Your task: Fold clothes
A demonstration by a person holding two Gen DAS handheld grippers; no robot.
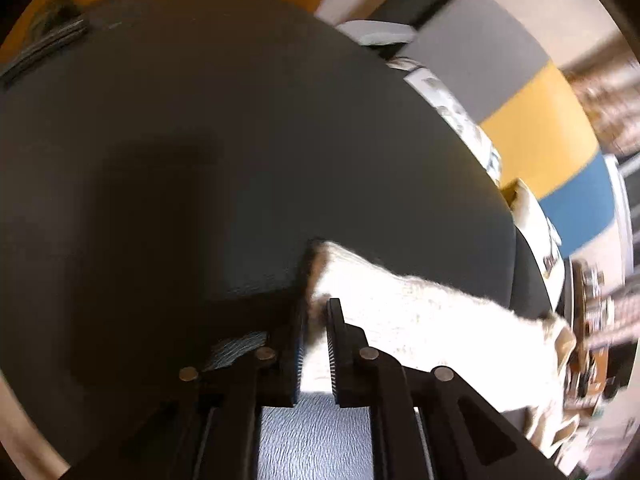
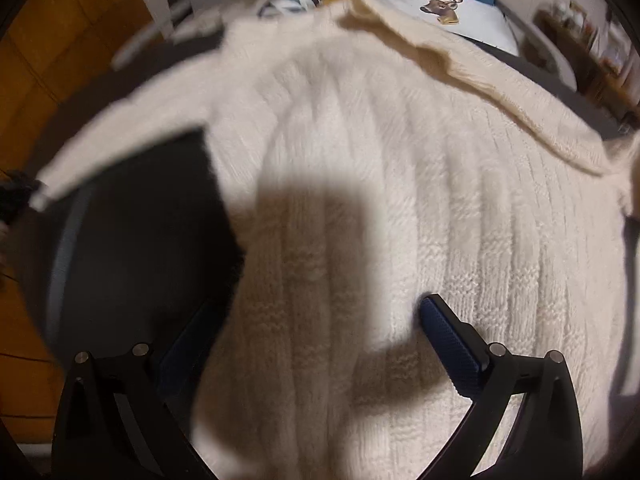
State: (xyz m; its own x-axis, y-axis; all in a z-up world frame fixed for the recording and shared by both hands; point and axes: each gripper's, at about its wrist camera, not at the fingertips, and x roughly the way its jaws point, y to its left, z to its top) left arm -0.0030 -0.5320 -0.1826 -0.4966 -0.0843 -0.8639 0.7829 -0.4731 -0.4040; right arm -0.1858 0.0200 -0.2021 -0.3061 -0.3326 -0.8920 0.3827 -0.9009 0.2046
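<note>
where left claw point(image 1: 316, 320) pinches sweater point(image 1: 420, 320), cuff hidden

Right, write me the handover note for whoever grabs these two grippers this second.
Left gripper: shut on the cuff end of the cream sweater's sleeve, held just over the dark table.
Right gripper: open, fingers spread either side of the sweater's body, gripping nothing.
Sweater: spread on the table, ribbed front up, one sleeve out to the side; collar at the far end near a white deer-print item.
Done: sleeve picked up; no finished fold visible.
Left: lay that sleeve across the body, fold the other sleeve, then fold the body.
</note>
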